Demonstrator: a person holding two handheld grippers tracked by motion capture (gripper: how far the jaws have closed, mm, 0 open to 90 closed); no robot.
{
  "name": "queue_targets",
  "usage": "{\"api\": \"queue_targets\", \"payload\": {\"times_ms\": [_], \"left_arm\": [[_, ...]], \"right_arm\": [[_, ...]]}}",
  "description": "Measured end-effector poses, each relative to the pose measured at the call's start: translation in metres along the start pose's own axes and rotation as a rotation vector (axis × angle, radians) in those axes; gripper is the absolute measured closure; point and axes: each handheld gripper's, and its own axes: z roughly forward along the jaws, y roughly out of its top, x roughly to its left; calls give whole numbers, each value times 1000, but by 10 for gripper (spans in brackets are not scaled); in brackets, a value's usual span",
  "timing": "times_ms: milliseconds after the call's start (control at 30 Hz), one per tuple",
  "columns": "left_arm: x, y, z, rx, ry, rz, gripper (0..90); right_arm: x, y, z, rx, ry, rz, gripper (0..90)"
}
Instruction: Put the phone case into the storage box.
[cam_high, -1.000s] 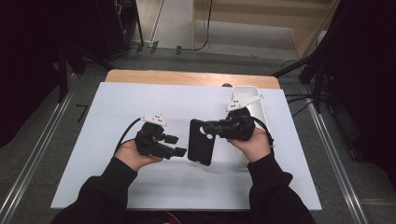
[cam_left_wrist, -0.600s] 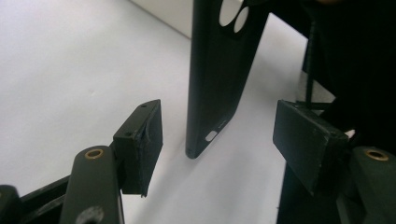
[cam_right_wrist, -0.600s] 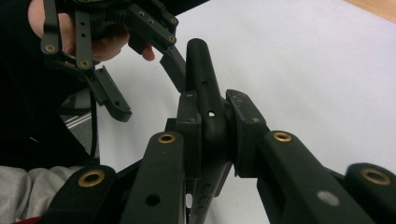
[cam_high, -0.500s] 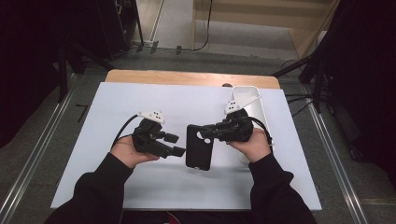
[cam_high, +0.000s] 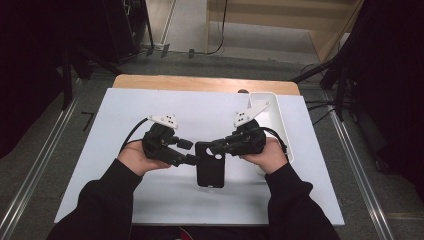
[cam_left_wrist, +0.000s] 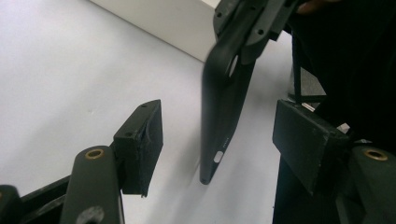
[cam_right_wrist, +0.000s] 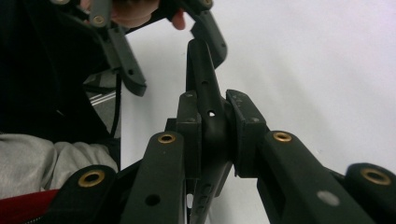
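A black phone case (cam_high: 210, 172) hangs on edge a little above the white table (cam_high: 125, 110). My right gripper (cam_high: 213, 148) is shut on its upper end, and the right gripper view has both pads pressed on the case (cam_right_wrist: 203, 70) at my right gripper (cam_right_wrist: 214, 125). My left gripper (cam_high: 189, 152) comes in from the left and stands open. In the left gripper view the case (cam_left_wrist: 229, 93) sits between the two pads of my left gripper (cam_left_wrist: 219, 140), with a gap on each side. A hand holds each gripper.
A long white tray (cam_high: 278, 117) lies at the table's right side behind my right hand, and its wall (cam_left_wrist: 177, 21) is in the left gripper view. A wooden strip (cam_high: 200, 84) runs along the table's far edge. Dark sleeves cover the near edge.
The case has shifted slightly left and straightened from a tilt, so it now hangs between the left gripper's jaws. Both hands have stayed nearly in place.
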Motion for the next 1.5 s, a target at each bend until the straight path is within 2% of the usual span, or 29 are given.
{"api": "queue_targets", "payload": {"times_ms": [267,367,500,667,900,1033,1267,1400,1500], "left_arm": [[2,6,1,35,-6,7,390],[4,8,1,57,-9,-10,409],[6,10,1,88,-34,-24,497],[5,11,2,109,-59,-2,637],[0,14,7,167,-70,54,720],[-2,14,8,182,-71,61,769],[-4,15,9,193,-67,76,786],[-3,16,7,188,-59,59,790],[-6,18,5,184,-49,57,792]], "right_arm": [[-1,2,6,30,42,-15,743],[-1,3,9,44,53,-28,743],[-1,5,10,57,78,-29,743],[-1,7,13,74,106,-39,743],[-1,8,19,101,141,-54,743],[-2,8,22,109,147,-48,743],[-4,7,22,114,167,-31,740],[-5,7,23,113,161,-22,736],[-6,7,21,104,155,-18,671]]}}
